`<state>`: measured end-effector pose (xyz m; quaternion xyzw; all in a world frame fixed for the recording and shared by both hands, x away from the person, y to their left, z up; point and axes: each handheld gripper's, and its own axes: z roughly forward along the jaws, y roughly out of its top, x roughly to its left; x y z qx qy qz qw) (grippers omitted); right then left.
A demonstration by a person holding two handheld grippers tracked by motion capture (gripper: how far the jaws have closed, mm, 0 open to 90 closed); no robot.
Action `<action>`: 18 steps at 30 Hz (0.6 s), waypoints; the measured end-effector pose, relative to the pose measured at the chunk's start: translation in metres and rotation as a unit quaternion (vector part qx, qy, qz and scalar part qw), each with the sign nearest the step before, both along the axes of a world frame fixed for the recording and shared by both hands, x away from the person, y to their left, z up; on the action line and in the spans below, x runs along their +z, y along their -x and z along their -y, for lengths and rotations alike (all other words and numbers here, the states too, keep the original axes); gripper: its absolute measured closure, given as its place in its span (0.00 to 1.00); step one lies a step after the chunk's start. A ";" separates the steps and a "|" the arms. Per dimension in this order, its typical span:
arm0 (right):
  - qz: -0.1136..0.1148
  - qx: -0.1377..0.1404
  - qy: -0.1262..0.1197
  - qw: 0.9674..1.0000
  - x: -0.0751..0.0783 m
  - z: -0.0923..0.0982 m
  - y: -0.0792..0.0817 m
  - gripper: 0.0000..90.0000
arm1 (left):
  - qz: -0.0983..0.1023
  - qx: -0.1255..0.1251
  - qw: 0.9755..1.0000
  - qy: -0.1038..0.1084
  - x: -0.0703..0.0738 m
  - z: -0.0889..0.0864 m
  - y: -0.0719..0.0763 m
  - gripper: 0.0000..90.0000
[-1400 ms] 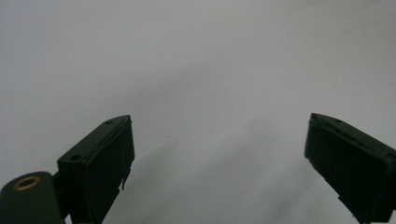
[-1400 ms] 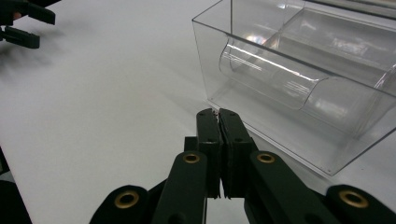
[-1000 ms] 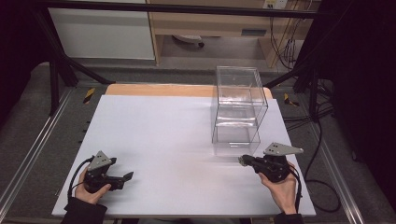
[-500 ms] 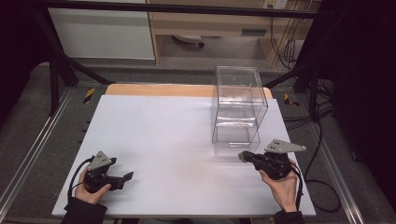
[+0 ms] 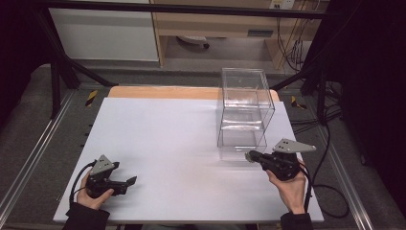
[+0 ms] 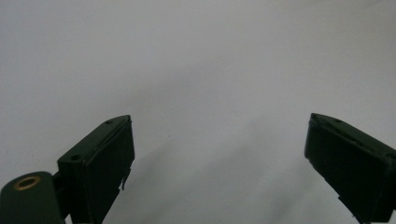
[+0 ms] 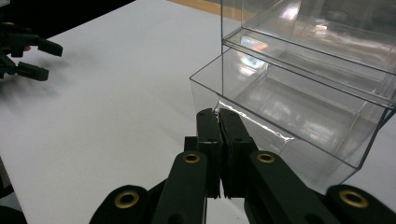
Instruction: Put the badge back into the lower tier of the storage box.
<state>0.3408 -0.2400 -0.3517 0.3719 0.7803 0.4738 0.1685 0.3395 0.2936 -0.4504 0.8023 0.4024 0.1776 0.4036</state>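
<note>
A clear plastic drawer box (image 5: 245, 112) stands at the right of the white table top (image 5: 167, 139); in the right gripper view its lower drawer (image 7: 289, 116) juts out a little from the frame. My right gripper (image 5: 249, 155) is shut, jaws pressed flat together (image 7: 218, 114), with the tips right at the lower drawer's front lip. Whether they pinch that thin edge I cannot tell. My left gripper (image 5: 130, 181) rests near the front left of the table, open (image 6: 219, 119) over bare white surface, holding nothing. It also appears far off in the right gripper view (image 7: 39, 58).
A wooden strip (image 5: 163, 92) runs along the table's far edge. Metal rails (image 5: 36, 153) flank the table, and cables (image 5: 330, 139) hang at the right. A cabinet (image 5: 105, 33) stands beyond the table.
My right gripper has crept slightly forward and left, up to the drawer box's front. The left gripper has stayed put.
</note>
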 end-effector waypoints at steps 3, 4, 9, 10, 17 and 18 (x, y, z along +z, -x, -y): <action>0.004 -0.001 0.000 1.000 0.004 0.000 -0.001 0.98 | 0.000 0.000 1.000 0.000 0.000 0.000 0.000 0.09; 0.005 -0.001 0.001 1.000 0.004 0.000 -0.002 0.98 | 0.000 0.000 1.000 0.000 0.000 0.000 0.000 0.09; 0.009 -0.005 0.003 1.000 0.012 -0.002 -0.006 0.98 | 0.000 0.000 1.000 0.000 0.000 0.000 0.000 0.09; 0.009 -0.005 0.003 1.000 0.012 -0.002 -0.006 0.98 | 0.000 0.000 1.000 0.000 0.000 0.000 0.000 0.09; 0.015 -0.010 0.002 1.000 0.023 -0.003 -0.012 0.98 | 0.000 0.000 1.000 0.000 0.000 0.000 0.000 0.09; 0.015 -0.011 0.003 1.000 0.025 -0.004 -0.013 0.98 | 0.000 0.000 1.000 0.000 0.000 0.000 0.000 0.09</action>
